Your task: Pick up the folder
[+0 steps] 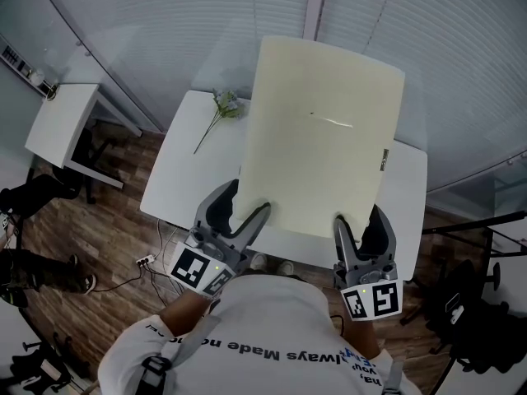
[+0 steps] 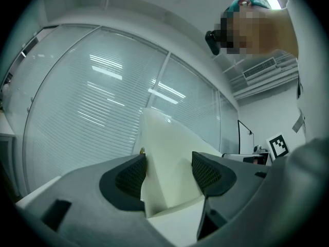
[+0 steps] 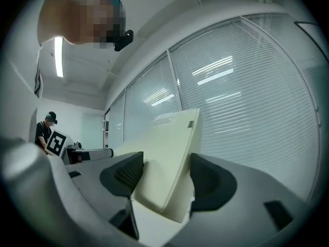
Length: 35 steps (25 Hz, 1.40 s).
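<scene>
A large cream folder (image 1: 323,130) is held up in the air above the white table (image 1: 177,171), its face toward the head camera. My left gripper (image 1: 247,218) is shut on the folder's near left corner and my right gripper (image 1: 352,225) is shut on its near right corner. In the left gripper view the folder (image 2: 167,158) rises between the two black pads. The right gripper view shows the folder's (image 3: 164,158) thick edge pinched between the jaws, tilted up toward the blinds.
A green sprig with pale flowers (image 1: 219,111) lies on the table's far left part. A smaller white desk (image 1: 62,126) stands at the left. Window blinds (image 1: 165,31) run behind the table. Cables and a power strip (image 1: 145,261) lie on the wooden floor.
</scene>
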Available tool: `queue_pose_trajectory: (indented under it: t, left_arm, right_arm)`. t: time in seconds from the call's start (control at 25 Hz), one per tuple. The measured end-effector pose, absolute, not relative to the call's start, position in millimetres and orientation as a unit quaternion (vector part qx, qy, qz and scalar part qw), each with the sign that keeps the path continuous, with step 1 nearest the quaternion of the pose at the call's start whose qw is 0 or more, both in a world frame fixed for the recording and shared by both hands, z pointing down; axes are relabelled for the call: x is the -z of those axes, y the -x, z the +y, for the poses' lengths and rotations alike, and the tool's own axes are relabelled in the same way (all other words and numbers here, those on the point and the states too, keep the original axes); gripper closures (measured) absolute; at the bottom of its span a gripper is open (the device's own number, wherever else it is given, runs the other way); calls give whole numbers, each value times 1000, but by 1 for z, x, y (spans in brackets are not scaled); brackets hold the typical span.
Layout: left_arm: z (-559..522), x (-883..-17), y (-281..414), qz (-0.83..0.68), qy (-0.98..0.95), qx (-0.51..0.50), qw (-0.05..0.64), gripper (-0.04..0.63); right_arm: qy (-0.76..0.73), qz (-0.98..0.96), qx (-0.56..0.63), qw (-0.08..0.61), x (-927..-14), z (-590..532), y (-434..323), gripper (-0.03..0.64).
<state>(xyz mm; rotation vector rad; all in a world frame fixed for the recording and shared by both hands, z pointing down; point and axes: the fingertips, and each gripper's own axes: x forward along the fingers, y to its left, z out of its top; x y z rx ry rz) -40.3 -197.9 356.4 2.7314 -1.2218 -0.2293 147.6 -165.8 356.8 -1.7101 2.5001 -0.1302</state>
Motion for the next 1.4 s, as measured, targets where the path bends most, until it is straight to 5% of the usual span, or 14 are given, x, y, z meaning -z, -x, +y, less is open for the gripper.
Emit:
queue_pose_trajectory:
  t: [1.4]
  left_arm:
    - [-192, -336, 46, -410, -906, 93, 54, 311]
  right_arm:
    - [564, 822, 24, 72, -335, -159, -143, 334]
